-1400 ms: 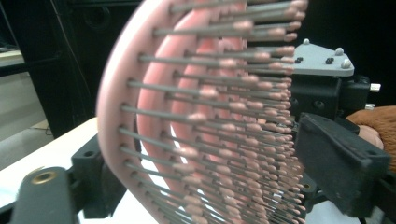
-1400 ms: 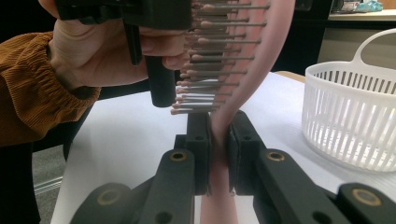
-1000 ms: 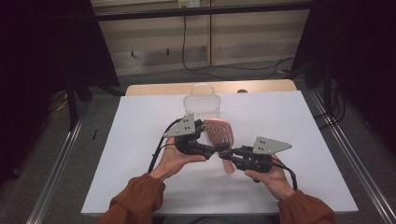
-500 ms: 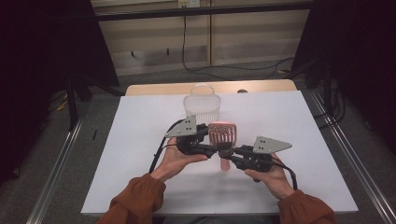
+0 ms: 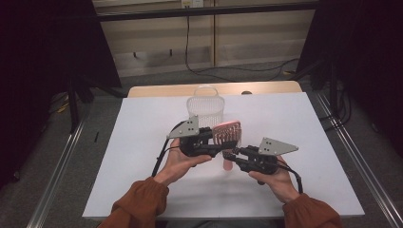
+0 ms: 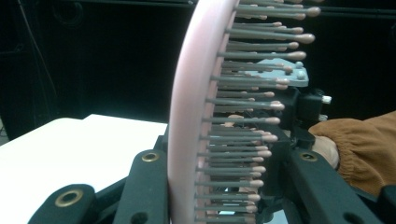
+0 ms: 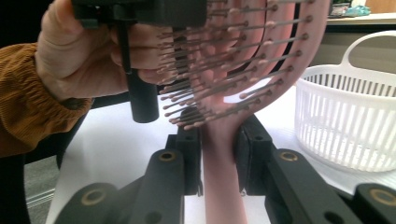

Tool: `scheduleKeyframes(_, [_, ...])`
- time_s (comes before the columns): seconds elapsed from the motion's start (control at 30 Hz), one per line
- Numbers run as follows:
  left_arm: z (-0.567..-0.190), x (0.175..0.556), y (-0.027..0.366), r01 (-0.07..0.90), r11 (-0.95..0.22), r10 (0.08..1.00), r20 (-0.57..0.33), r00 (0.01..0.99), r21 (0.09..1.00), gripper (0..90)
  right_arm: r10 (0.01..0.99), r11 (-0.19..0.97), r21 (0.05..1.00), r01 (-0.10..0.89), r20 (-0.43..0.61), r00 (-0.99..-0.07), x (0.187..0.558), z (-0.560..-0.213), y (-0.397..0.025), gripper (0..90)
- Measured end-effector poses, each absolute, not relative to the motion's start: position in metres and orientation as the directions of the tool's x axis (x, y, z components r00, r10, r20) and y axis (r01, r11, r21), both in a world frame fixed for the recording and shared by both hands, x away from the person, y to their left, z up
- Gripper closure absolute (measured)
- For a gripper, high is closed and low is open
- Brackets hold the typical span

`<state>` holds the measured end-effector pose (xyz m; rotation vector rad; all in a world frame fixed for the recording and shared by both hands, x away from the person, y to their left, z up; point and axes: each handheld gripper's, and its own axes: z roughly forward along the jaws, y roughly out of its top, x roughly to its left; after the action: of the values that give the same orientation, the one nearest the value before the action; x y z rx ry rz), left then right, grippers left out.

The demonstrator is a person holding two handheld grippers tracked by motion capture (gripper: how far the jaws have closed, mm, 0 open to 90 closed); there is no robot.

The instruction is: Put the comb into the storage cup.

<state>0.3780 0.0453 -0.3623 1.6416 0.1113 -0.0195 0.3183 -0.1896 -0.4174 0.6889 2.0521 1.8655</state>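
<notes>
The right gripper (image 5: 233, 156) is clamped on the handle of a pink hairbrush (image 5: 227, 135), as is seen plainly in the right gripper view, where the two black jaws press against either side of the handle (image 7: 223, 158). The brush is held up off the white table (image 5: 142, 142), near the middle of it, with its head raised and its bristles turned toward the person's left hand (image 5: 178, 159).

The left gripper (image 5: 219, 142) is brought up to the head of the brush. In the left gripper view the head (image 6: 187, 116) is seen edge on between the two jaws: the pink back lies against the one jaw, while the bristle tips (image 6: 266, 138) reach toward the other. Whether that second jaw actually touches the bristles cannot be told, so a firm grasp by the left gripper cannot be confirmed. Beyond the bristles in that view, the right gripper's grey plate (image 6: 280, 72) and an orange-brown sleeve (image 6: 364, 144) are seen.

A white slatted basket (image 5: 205, 108) with a hoop handle is set on the table just behind the brush, toward the far edge. In the right gripper view it (image 7: 345, 121) is seen standing upright beside the brush head, apart from it. Both forearms are covered by orange-brown sleeves (image 5: 142, 206) at the near edge of the table.
</notes>
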Motion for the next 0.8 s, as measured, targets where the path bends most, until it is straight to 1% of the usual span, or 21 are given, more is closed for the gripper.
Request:
scheduleKeyframes(0.2, [-0.3607,0.3776,0.0464,0.110,-0.064,0.080,-0.105,0.991,0.992,63.8,0.532,0.050,0.988,0.147,0.098,-0.841,0.3171,-0.4161,-0.1881,71.8])
scheduleKeyframes(0.27, [-0.3603,0.3776,0.0467,0.112,-0.064,0.087,-0.106,0.991,0.992,63.8,0.547,0.054,0.989,0.137,0.086,-0.833,0.3168,-0.4154,-0.1880,66.9])
scheduleKeyframes(0.33, [-0.3600,0.3778,0.0472,0.113,-0.064,0.092,-0.107,0.990,0.991,63.9,0.565,0.057,0.989,0.137,0.081,-0.821,0.3155,-0.4147,-0.1878,56.3])
scheduleKeyframes(0.37, [-0.3597,0.3779,0.0477,0.113,-0.067,0.096,-0.106,0.990,0.991,63.9,0.565,0.057,0.989,0.137,0.081,-0.821,0.3155,-0.4147,-0.1878,56.3])
scheduleKeyframes(0.4, [-0.3594,0.3777,0.0481,0.113,-0.067,0.101,-0.106,0.989,0.991,63.9,0.584,0.058,0.988,0.144,0.083,-0.807,0.3147,-0.4144,-0.1875,48.5])
scheduleKeyframes(0.43, [-0.3592,0.3778,0.0484,0.112,-0.068,0.103,-0.105,0.989,0.991,63.9,0.589,0.060,0.988,0.140,0.078,-0.805,0.3147,-0.4144,-0.1876,46.5])
scheduleKeyframes(0.47, [-0.3589,0.3777,0.0489,0.111,-0.070,0.106,-0.103,0.989,0.991,63.9,0.594,0.055,0.989,0.140,0.080,-0.800,0.3149,-0.4143,-0.1878,42.3])
scheduleKeyframes(0.5, [-0.3587,0.3779,0.0491,0.111,-0.069,0.109,-0.103,0.989,0.991,63.9,0.594,0.055,0.989,0.140,0.080,-0.800,0.3149,-0.4143,-0.1878,42.3])
scheduleKeyframes(0.53, [-0.3584,0.3779,0.0495,0.112,-0.068,0.112,-0.104,0.988,0.991,63.9,0.600,0.052,0.988,0.147,0.086,-0.795,0.3148,-0.4141,-0.1877,37.7])
scheduleKeyframes(0.6, [-0.3577,0.3781,0.0503,0.111,-0.064,0.117,-0.103,0.988,0.992,63.9,0.612,0.051,0.987,0.153,0.090,-0.786,0.3144,-0.4140,-0.1883,33.2])
scheduleKeyframes(0.63, [-0.3574,0.3783,0.0508,0.111,-0.064,0.119,-0.103,0.987,0.992,63.9,0.612,0.051,0.987,0.153,0.090,-0.786,0.3144,-0.4140,-0.1883,33.2])
scheduleKeyframes(0.67, [-0.3569,0.3787,0.0517,0.112,-0.062,0.124,-0.104,0.987,0.992,63.9,0.624,0.057,0.986,0.158,0.088,-0.777,0.3140,-0.4146,-0.1884,30.7])
scheduleKeyframes(0.7, [-0.3566,0.3790,0.0524,0.112,-0.063,0.127,-0.103,0.987,0.992,63.9,0.624,0.057,0.986,0.158,0.088,-0.777,0.3140,-0.4146,-0.1884,30.7])
scheduleKeyframes(0.73, [-0.3562,0.3794,0.0532,0.109,-0.066,0.133,-0.100,0.986,0.992,63.9,0.630,0.056,0.985,0.161,0.090,-0.771,0.3135,-0.4153,-0.1888,28.6])
scheduleKeyframes(0.8, [-0.3556,0.3799,0.0546,0.111,-0.061,0.138,-0.102,0.985,0.992,63.9,0.632,0.053,0.986,0.159,0.090,-0.770,0.3132,-0.4154,-0.1891,27.8])
